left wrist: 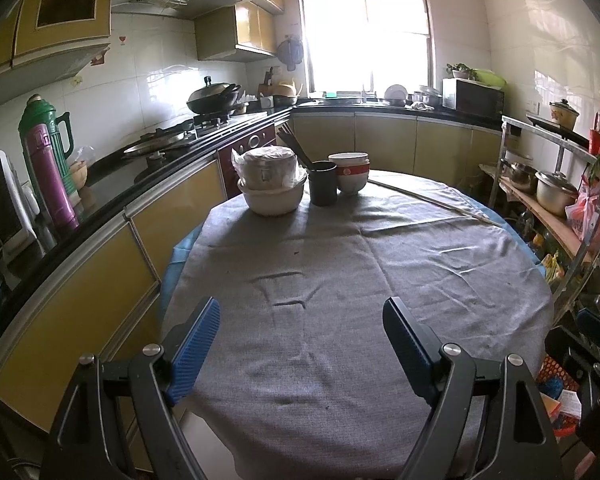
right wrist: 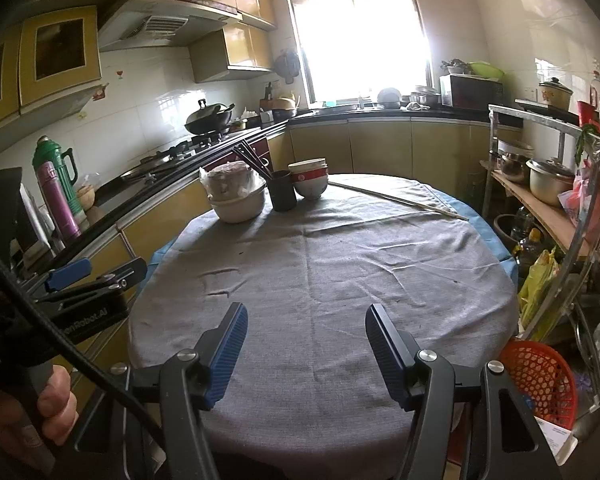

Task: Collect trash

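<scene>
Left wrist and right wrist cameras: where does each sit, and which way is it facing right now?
Left wrist view: on the left gripper, looking down across the grey-clothed table toward the window; its own blue-padded fingers show, spread with nothing between.
Right wrist view: on the right gripper, facing the same way; its fingers are apart and empty, with the left gripper and a hand at the left edge.
Shared: the table, stacked bowls, chopstick cup, window.

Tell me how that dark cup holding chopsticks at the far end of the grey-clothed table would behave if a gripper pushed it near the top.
The tall, narrow dark cup would probably tip rather than slide, since the wrinkled grey cloth could catch its base. The chopsticks lean out to one side, so they would likely shift or spill.
</scene>
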### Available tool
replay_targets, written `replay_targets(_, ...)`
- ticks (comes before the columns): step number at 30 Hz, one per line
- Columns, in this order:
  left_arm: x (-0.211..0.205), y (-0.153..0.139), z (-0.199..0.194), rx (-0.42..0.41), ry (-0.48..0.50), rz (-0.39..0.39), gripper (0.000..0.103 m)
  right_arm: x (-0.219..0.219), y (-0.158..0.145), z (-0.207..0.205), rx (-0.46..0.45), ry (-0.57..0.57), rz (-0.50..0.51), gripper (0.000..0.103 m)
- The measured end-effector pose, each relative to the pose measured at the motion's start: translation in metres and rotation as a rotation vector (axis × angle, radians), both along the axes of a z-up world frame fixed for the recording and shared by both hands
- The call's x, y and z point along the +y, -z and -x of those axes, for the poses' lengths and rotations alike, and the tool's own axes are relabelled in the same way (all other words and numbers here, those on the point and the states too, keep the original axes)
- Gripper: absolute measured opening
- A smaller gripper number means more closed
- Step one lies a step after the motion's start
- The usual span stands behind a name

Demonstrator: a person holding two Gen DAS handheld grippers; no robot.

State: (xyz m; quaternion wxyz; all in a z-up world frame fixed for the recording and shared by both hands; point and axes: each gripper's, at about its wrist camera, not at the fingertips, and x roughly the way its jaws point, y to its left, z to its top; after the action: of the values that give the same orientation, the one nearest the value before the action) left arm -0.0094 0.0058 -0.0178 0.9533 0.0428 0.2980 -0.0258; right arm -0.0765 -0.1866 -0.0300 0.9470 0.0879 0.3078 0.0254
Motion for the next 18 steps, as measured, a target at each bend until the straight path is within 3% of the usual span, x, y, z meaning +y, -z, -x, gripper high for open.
replay_targets(18, 0.0009, 0.0037, -0.0016, 0.015, -0.004, -0.002, 0.084, 0.002, 0.0012, -0.0008, 0.005, -0.003, 0.0, 0.065)
